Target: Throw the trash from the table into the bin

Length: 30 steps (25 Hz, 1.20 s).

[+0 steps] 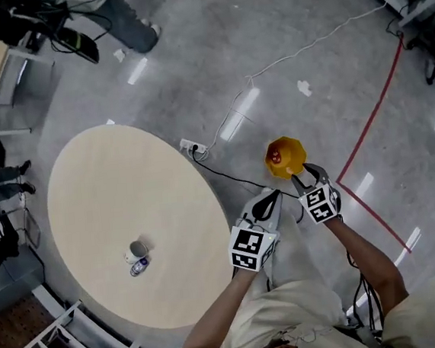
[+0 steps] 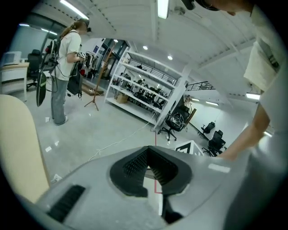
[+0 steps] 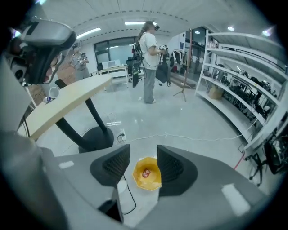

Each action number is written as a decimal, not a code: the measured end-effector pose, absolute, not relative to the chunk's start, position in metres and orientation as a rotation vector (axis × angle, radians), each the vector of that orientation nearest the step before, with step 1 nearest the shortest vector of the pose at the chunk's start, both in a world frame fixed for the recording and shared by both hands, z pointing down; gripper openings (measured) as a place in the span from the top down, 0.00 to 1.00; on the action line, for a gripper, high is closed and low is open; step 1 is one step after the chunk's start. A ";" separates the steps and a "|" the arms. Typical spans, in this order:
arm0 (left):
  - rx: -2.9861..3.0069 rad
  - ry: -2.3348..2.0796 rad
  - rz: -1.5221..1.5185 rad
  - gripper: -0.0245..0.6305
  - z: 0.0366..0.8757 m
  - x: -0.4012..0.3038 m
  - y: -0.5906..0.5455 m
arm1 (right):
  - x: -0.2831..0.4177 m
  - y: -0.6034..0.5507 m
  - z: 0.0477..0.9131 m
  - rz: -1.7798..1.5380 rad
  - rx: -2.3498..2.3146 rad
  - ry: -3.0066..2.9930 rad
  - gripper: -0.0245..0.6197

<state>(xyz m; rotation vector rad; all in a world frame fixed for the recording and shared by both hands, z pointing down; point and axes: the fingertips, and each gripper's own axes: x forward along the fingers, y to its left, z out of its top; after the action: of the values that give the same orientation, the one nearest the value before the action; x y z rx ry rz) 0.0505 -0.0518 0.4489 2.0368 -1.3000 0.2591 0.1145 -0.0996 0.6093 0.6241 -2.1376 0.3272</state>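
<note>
Empty claws held by the bin (image 1: 285,157)
The left claw (image 1: 269,199) is closed, the right claw (image 1: 306,173) half parted; the red item (image 1: 275,155) inside cannot be identified.

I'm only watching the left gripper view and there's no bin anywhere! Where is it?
Observer: In the head view, the yellow bin stands on the floor, to the right of the round table.
Operator: Is something in it already?
Observer: Yes, the right gripper view shows a small red thing lying inside it.
Operator: Is there any trash on the table?
Observer: Yes, a white cup with a small scrap right beside it.
</note>
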 end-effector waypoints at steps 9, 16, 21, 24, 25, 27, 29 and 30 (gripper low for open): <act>1.971 -1.519 0.056 0.95 0.361 -0.020 0.025 | 0.041 -0.028 0.476 0.207 0.431 -2.304 0.66; 1.838 -1.821 -0.021 0.96 0.328 -0.083 0.093 | -0.033 0.036 0.434 0.069 0.142 -2.393 0.66; 1.708 -1.982 -0.069 0.96 0.327 -0.141 0.165 | -0.100 0.104 0.426 0.021 -0.041 -2.425 0.66; 1.654 -2.046 -0.068 0.96 0.327 -0.161 0.206 | -0.122 0.147 0.417 -0.005 -0.155 -2.430 0.67; 1.633 -2.062 -0.064 0.96 0.330 -0.164 0.222 | -0.126 0.163 0.416 -0.017 -0.191 -2.432 0.67; 1.577 -2.088 -0.080 0.95 0.344 -0.172 0.260 | -0.134 0.198 0.416 -0.038 -0.249 -2.439 0.67; 1.507 -2.108 -0.121 0.72 0.364 -0.179 0.299 | -0.140 0.230 0.419 -0.066 -0.296 -2.438 0.67; 1.470 -2.118 -0.142 0.56 0.374 -0.182 0.313 | -0.141 0.240 0.418 -0.093 -0.318 -2.428 0.67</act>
<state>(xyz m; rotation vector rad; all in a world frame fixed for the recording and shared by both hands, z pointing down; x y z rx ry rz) -0.1816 0.3135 0.3736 1.4704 -2.1182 -0.1421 -0.1406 0.2405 0.4181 -0.3176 -2.4278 -0.0928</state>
